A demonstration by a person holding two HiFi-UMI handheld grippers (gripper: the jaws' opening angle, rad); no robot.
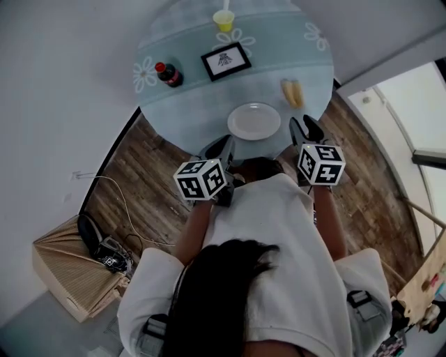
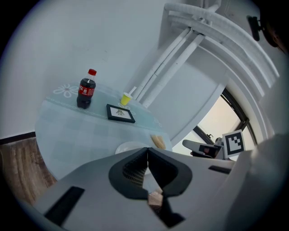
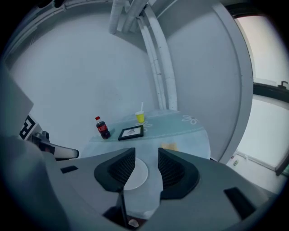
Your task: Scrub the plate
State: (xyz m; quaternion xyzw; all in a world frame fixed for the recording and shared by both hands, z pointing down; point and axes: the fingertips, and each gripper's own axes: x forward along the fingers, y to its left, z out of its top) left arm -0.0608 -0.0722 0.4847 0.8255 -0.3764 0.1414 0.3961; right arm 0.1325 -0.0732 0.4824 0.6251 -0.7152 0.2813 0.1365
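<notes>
A white plate (image 1: 254, 120) lies near the front edge of the round table (image 1: 195, 104), which has a pale blue cloth. A yellowish sponge (image 1: 293, 92) rests on the cloth to the plate's right and a little farther back. My left gripper (image 1: 224, 144) hovers at the table's near edge, just left of the plate, shut with nothing between its jaws. My right gripper (image 1: 305, 125) is at the plate's right, short of the sponge, open and empty. The left gripper view shows the plate (image 2: 128, 146) and sponge (image 2: 157, 141) just past the shut jaws. In the right gripper view the plate (image 3: 137, 173) shows between the open jaws.
A cola bottle (image 1: 168, 74), a black picture frame (image 1: 226, 61) and a yellow cup with a straw (image 1: 224, 19) stand farther back on the table. A cardboard box (image 1: 70, 279) and cables lie on the wooden floor at the left. A bright window (image 1: 418, 104) is at the right.
</notes>
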